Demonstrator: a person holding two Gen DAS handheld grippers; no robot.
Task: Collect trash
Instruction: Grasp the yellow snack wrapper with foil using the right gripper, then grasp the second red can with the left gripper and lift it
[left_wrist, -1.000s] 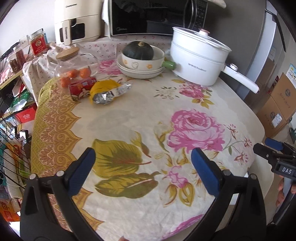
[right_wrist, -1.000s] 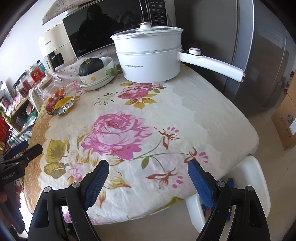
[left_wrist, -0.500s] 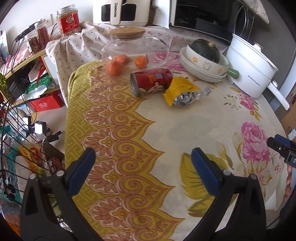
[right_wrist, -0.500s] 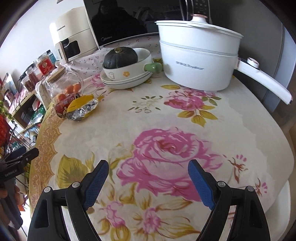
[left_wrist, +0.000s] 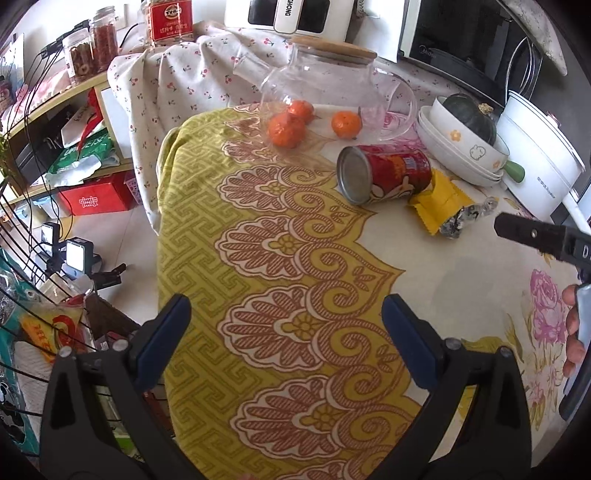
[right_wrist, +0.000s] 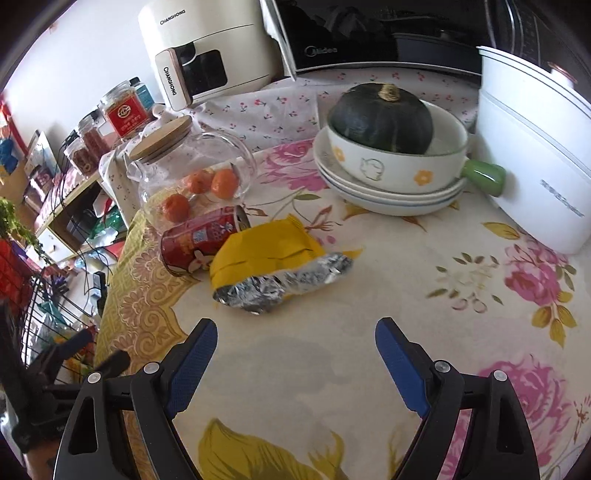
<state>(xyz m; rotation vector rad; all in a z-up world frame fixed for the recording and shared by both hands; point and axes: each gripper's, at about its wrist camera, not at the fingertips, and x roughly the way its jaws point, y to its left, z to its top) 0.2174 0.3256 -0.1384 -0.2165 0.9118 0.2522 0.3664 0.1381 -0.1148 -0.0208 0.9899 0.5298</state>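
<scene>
step in hand, as judged: approach. nothing is collected yet; both pieces of trash lie on the tabletop (right_wrist: 369, 332), toward its far left side near the glass jar (right_wrist: 192, 166).

largest to smallest, counted:
- one white lidded pot (right_wrist: 535, 147), far right.
- one glass jar with a wooden lid; three oranges (left_wrist: 286, 129) show at it, some seen through the glass.
- one dark squash (right_wrist: 380, 114) in a bowl on stacked plates.
- one red can (left_wrist: 388, 177), on its side, touching the wrapper.
- one yellow foil wrapper (right_wrist: 273, 266), torn, silver lining showing.

right tool (right_wrist: 295, 365): jaws wide, empty, just short of the wrapper, which lies ahead of the gap. left tool (left_wrist: 284, 339): jaws wide, empty, over the patterned border, well apart from the can.

next move, as judged: right tool goes forward and down so its fingers straddle the wrapper, then closes; thin foil may slip flat. left tool would need to span the can across its round side; it may roll.
</scene>
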